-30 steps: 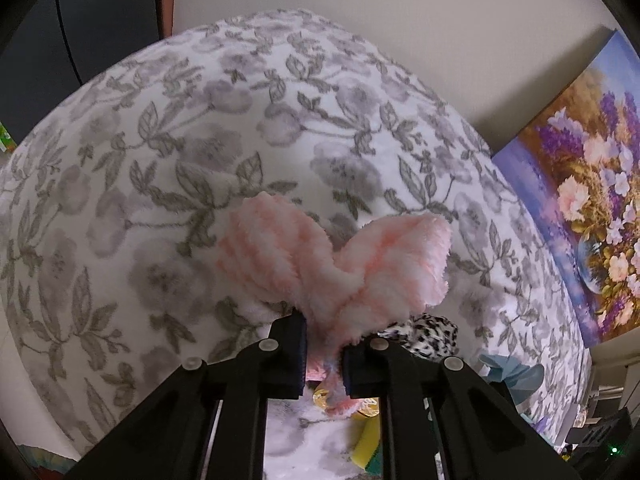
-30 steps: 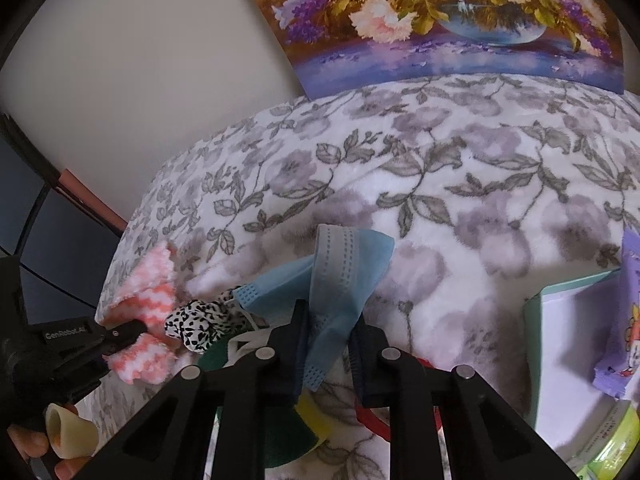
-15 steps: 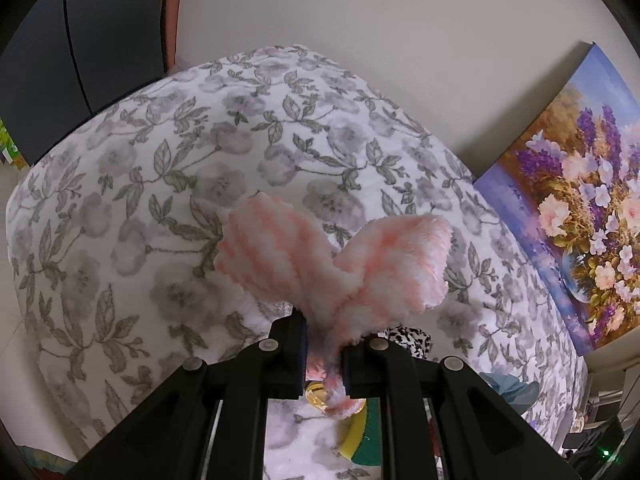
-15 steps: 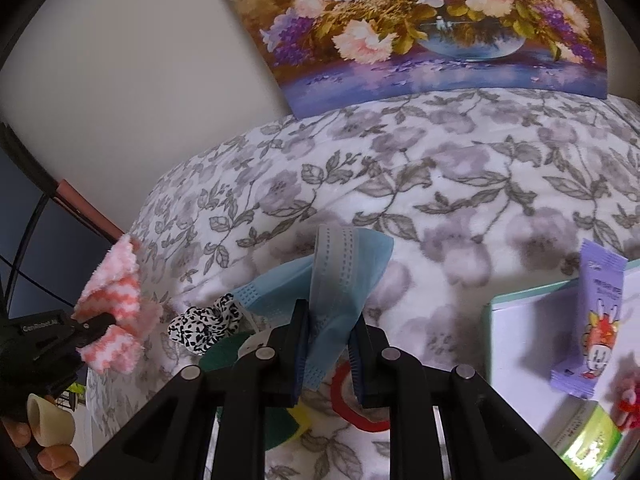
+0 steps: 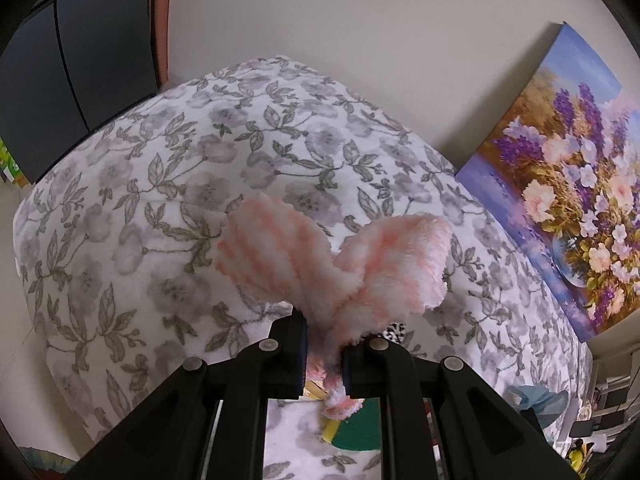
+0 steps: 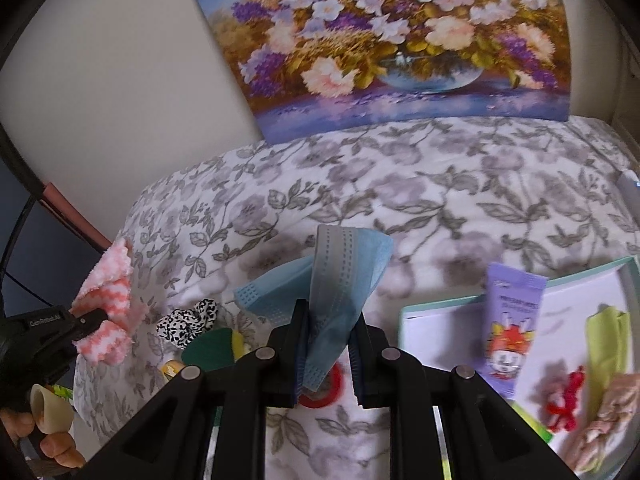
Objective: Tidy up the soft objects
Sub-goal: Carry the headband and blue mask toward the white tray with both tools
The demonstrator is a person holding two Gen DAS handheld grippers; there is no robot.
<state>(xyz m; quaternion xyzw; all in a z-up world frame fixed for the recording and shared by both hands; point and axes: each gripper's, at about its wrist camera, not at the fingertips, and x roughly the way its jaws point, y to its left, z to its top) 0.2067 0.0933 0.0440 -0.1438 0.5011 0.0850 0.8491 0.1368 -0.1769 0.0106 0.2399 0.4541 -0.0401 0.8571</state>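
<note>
Sock (image 5: pixel 332 268), pink and fuzzy, pinched in my left tongs (image 5: pixel 324 356) above the surface; right tongs (image 6: pixel 328 344) clamp the blue mask (image 6: pixel 340 276). Carry both level toward the tray (image 6: pixel 440 312), I reckon.

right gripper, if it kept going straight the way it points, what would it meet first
Probably the floral blanket ahead of the right gripper, which is shut on a blue face mask. Nothing else lies in that line; the flower painting stands beyond. Depth is unclear.

The right gripper's fingers (image 6: pixel 298 344) hide most of a red ring (image 6: pixel 334 386).
</note>
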